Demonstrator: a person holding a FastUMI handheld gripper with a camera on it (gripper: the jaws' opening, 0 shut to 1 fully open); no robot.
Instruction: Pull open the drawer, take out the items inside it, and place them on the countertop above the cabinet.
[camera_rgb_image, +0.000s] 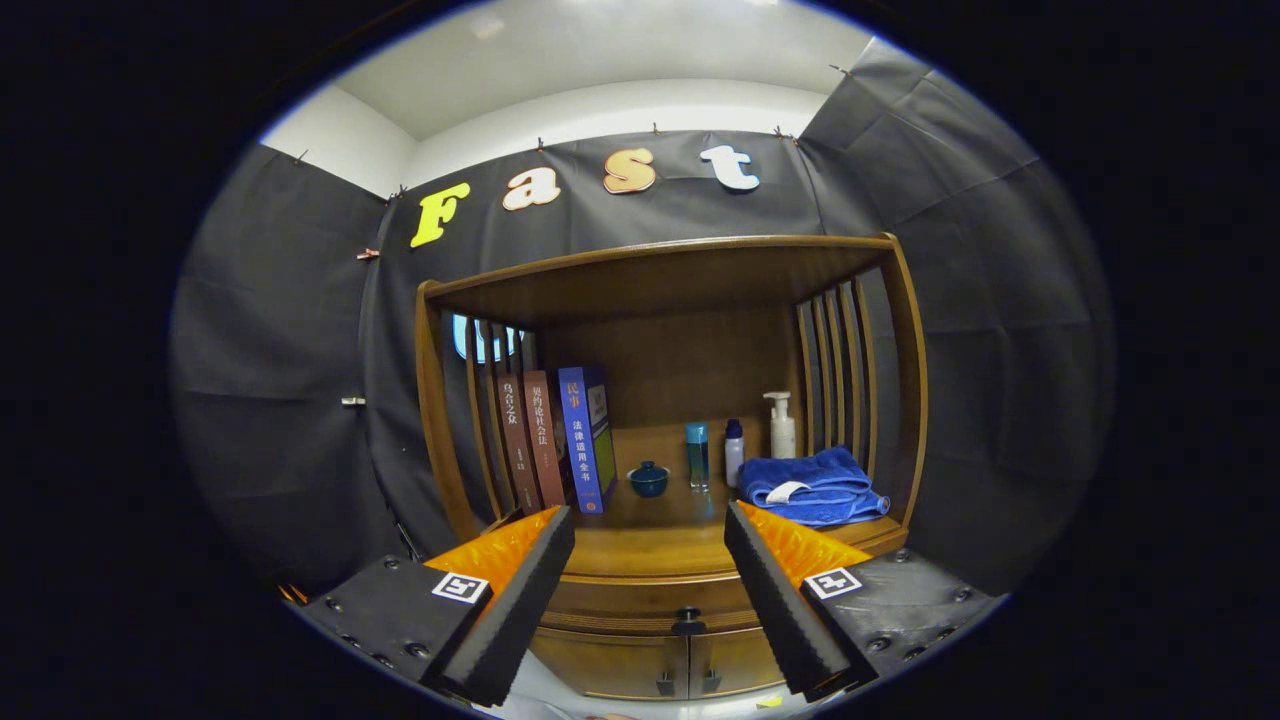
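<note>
Hovering wide open with nothing between its fingers, gripper (650, 590) faced the cabinet (670, 430), drawer knob (687, 621) just ahead, drawer (650, 605) closed, blue towel (812, 485) on countertop (650, 545).

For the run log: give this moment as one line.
phase: approach | gripper: open, empty, facing cabinet | drawer: closed, knob between fingers, untouched | countertop: books, bowl, bottles, blue towel
</note>
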